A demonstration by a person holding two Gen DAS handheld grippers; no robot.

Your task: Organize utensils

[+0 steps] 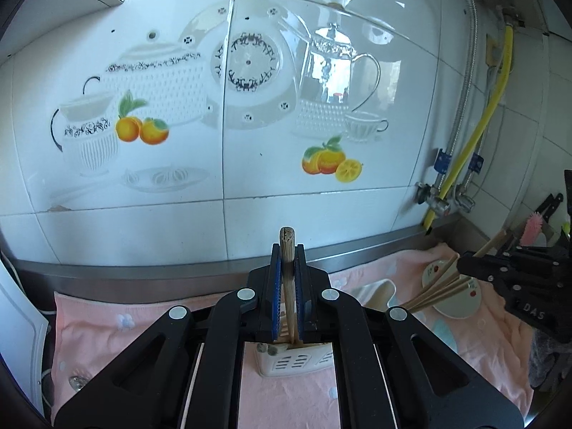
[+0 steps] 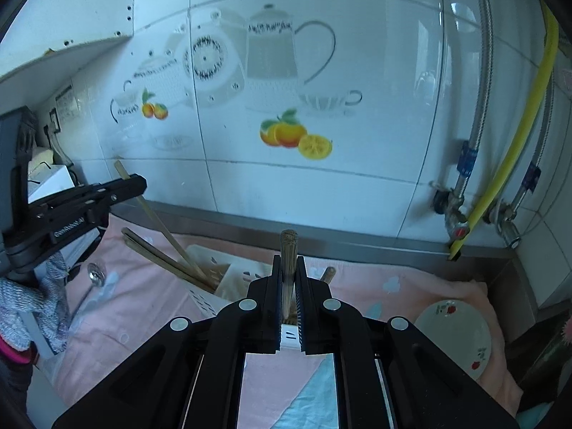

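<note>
Utensils are being sorted on a pink towel [image 2: 150,307] spread along a tiled kitchen wall, the cloth apparently there to cushion the ware and catch drips. A white slotted holder [image 2: 214,286] lies or leans on the towel with several bamboo chopsticks [image 2: 161,261] fanning out of its mouth, a sign the sorting is part done. To the right a small white dish [image 2: 454,336] with red fruit print rests flat on the cloth, well apart from the holder. The left gripper [image 1: 287,261] is clamped on one chopstick [image 1: 287,246], held upright so its lower end points down into the holder's opening just below, a pose that suits dropping it in. The right gripper [image 2: 289,268] likewise pinches a single chopstick [image 2: 289,250] between its pads, tip up, directly above the near edge of the holder. A metal spoon [image 2: 95,273] lies on the towel at left, not yet gathered. A second loose chopstick end [image 2: 328,274] shows just beside the right gripper's fingers.
</note>
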